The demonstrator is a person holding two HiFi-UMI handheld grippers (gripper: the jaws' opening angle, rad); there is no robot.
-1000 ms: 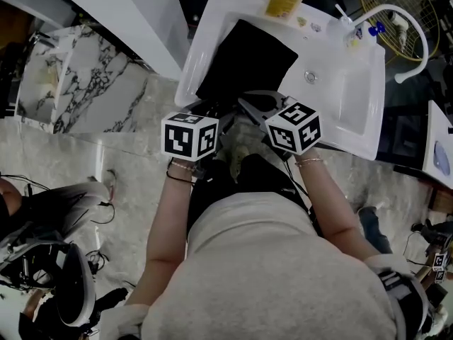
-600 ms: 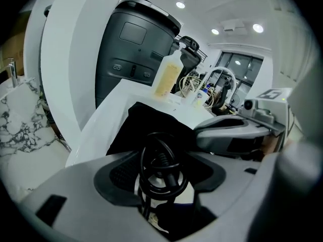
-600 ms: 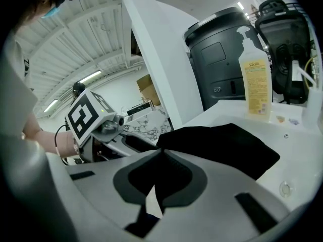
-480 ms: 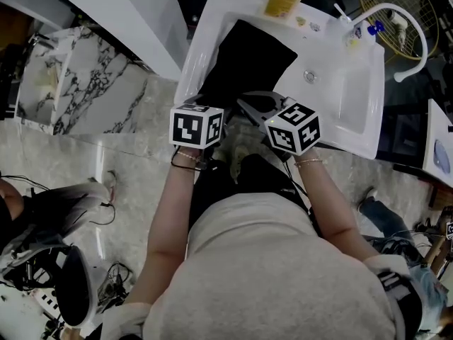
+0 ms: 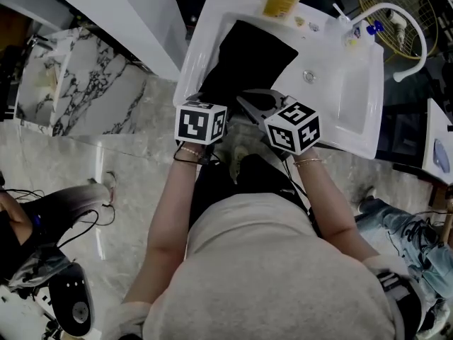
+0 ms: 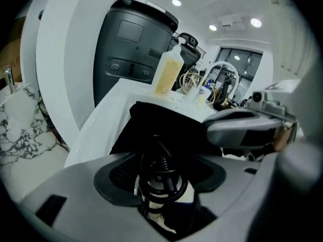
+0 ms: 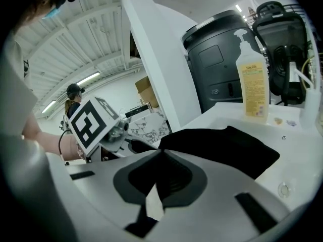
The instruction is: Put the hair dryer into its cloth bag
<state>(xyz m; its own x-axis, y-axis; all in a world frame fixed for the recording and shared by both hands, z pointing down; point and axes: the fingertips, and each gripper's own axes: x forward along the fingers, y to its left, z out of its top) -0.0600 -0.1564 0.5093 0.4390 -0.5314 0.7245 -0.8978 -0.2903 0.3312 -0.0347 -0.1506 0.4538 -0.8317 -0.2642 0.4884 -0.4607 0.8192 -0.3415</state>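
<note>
Across the white basin (image 5: 354, 98) in the head view's upper middle, the flat black cloth bag (image 5: 248, 62) lies limp. My right gripper (image 7: 161, 155) is closed tight at the bag's near edge, so a thin pinch could slip and let the mouth fall shut. My left gripper (image 6: 164, 185) has its jaws apart around the hair dryer's coiled black cord (image 6: 157, 160), low centre in its view; closing on cord alone could unravel it and snag the bag.
</note>
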